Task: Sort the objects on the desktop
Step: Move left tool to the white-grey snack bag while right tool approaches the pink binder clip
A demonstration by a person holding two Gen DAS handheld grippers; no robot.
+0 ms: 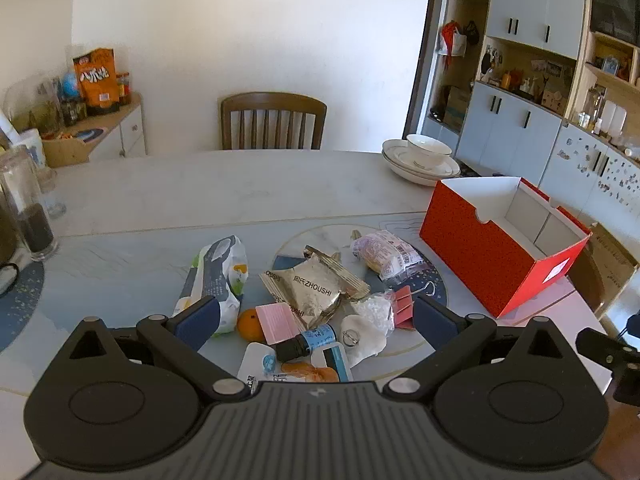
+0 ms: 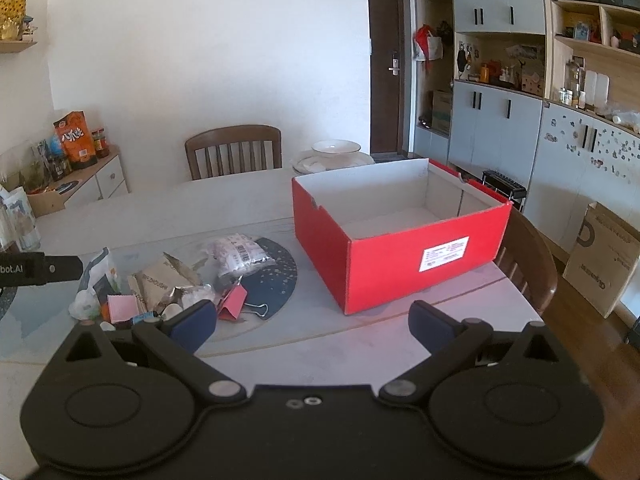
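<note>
On the worktop [image 1: 160, 200], a pile of small items lies directly ahead of and below the left gripper [image 1: 316, 316]; both jaws stand fully released, with nothing between the pads. The right gripper [image 2: 312, 324] is likewise released and empty, and faces the red box [image 2: 384, 256], which stands open and empty to the right of the pile.

The left gripper is judged nearer to the pile; the right gripper is nearer to the box. Closest to the left jaws lie a dark bottle [image 1: 306, 342] with a blue label, its long axis running across the jaw gap, a pink pad [image 1: 278, 322], an orange [image 1: 249, 324] and a white blister pack [image 1: 256, 362]. Farther out lie a foil pouch [image 1: 316, 286], a pink binder clip [image 1: 404, 306], a wrapped bun [image 1: 386, 254] and a green-and-white bag [image 1: 218, 276].

Legible writing: "ZHOUSHI" on the foil pouch. The box carries a white label [image 2: 444, 253]; its text is too small to read. The bun wrapper shows a barcode.
</note>
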